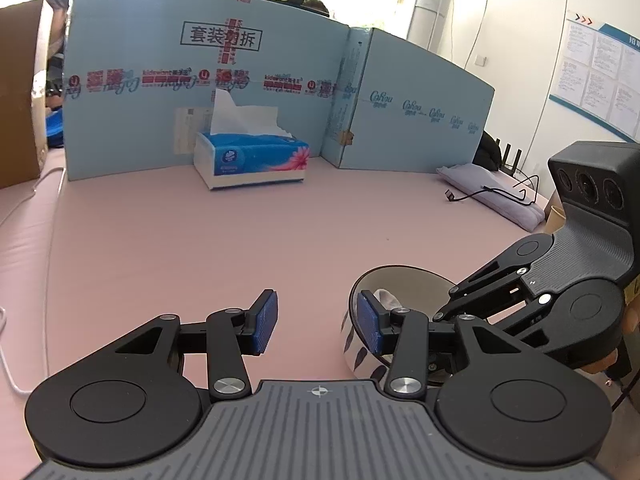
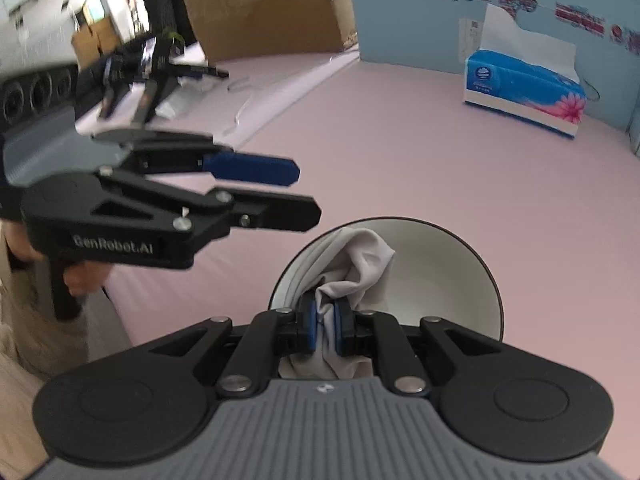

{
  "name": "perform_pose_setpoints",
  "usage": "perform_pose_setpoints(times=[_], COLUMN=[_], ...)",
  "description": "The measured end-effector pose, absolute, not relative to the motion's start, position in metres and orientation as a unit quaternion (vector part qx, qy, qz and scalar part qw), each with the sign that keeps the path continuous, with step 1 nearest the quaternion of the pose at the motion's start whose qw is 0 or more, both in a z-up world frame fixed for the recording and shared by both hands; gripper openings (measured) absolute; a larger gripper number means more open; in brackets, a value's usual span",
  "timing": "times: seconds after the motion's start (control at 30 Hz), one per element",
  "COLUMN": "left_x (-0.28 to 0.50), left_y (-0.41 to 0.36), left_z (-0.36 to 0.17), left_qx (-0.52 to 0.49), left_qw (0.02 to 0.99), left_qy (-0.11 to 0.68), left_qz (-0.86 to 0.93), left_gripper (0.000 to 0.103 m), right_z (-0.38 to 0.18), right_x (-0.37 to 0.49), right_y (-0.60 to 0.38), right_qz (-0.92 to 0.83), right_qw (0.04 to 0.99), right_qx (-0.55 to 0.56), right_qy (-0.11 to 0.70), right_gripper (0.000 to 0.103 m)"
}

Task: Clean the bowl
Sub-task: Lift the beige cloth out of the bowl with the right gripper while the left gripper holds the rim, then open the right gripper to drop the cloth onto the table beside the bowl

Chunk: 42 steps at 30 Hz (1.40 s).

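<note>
The bowl (image 2: 436,280) sits on the pink bench (image 1: 240,240) near its front edge, white inside with a dark rim and a leaf pattern on the outer wall. The right gripper (image 2: 325,326) is clenched on a grey cloth (image 2: 360,268), blue pads pressing the fabric from both sides; the bunched cloth rises from the pads into the bowl and lies against its left inner wall. The left gripper (image 1: 316,320) is released, jaws apart with nothing between them; in the left wrist view its right finger overlaps the bowl's near rim, but I cannot tell whether it touches. From the right wrist view, this gripper hovers to the left of the bowl, clear of it, with a hand (image 2: 80,276) on its handle. A tissue box (image 1: 252,160) stands at the back of the bench against a blue cardboard screen (image 1: 160,100), well apart from the bowl. A folded cloth (image 1: 492,192) with a black cable (image 1: 500,194) over it lies at the far right.
</note>
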State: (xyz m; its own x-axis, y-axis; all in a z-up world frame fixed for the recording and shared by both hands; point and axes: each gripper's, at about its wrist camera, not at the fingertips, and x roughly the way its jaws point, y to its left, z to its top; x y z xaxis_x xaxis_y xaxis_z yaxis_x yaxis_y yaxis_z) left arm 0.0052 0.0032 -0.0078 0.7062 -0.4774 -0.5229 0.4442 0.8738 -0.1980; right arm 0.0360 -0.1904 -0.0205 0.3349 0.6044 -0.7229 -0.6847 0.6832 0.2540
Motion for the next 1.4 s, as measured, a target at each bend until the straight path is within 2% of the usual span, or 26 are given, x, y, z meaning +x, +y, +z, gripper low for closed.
perform_pose_setpoints(times=[0.23, 0.7, 0.9, 1.03, 1.17, 1.3, 1.37, 1.4], left_x=[0.004, -0.007, -0.013, -0.015, -0.015, -0.012, -0.011, -0.010], left_y=[0.001, -0.042, -0.079, -0.102, -0.109, -0.115, -0.118, -0.120], left_z=[-0.003, 0.009, 0.005, -0.005, -0.011, -0.016, -0.018, -0.018], left_qx=[-0.025, 0.014, 0.043, 0.064, 0.072, 0.077, 0.080, 0.082], left_qw=[0.926, 0.916, 0.897, 0.883, 0.878, 0.875, 0.873, 0.872], left_qy=[0.288, 0.274, 0.283, 0.298, 0.307, 0.315, 0.319, 0.321], left_qz=[-0.241, -0.292, -0.338, -0.356, -0.359, -0.359, -0.361, -0.361], left_gripper=[0.057, 0.055, 0.055, 0.055, 0.055, 0.054, 0.041, 0.039], right_z=[-0.017, 0.006, -0.014, -0.037, -0.042, -0.040, -0.039, -0.038], right_x=[0.033, 0.027, 0.022, 0.013, 0.000, -0.009, -0.013, -0.016], right_y=[-0.214, -0.284, -0.309, -0.299, -0.288, -0.289, -0.292, -0.296], right_qz=[0.418, 0.300, 0.244, 0.211, 0.198, 0.179, 0.168, 0.161], right_qw=[0.818, 0.894, 0.908, 0.907, 0.907, 0.911, 0.916, 0.919], right_qx=[0.037, 0.069, 0.055, -0.020, -0.098, -0.127, -0.131, -0.131], right_qy=[0.394, 0.325, 0.337, 0.363, 0.360, 0.348, 0.341, 0.334], right_gripper=[0.012, 0.012, 0.012, 0.012, 0.015, 0.037, 0.037, 0.037])
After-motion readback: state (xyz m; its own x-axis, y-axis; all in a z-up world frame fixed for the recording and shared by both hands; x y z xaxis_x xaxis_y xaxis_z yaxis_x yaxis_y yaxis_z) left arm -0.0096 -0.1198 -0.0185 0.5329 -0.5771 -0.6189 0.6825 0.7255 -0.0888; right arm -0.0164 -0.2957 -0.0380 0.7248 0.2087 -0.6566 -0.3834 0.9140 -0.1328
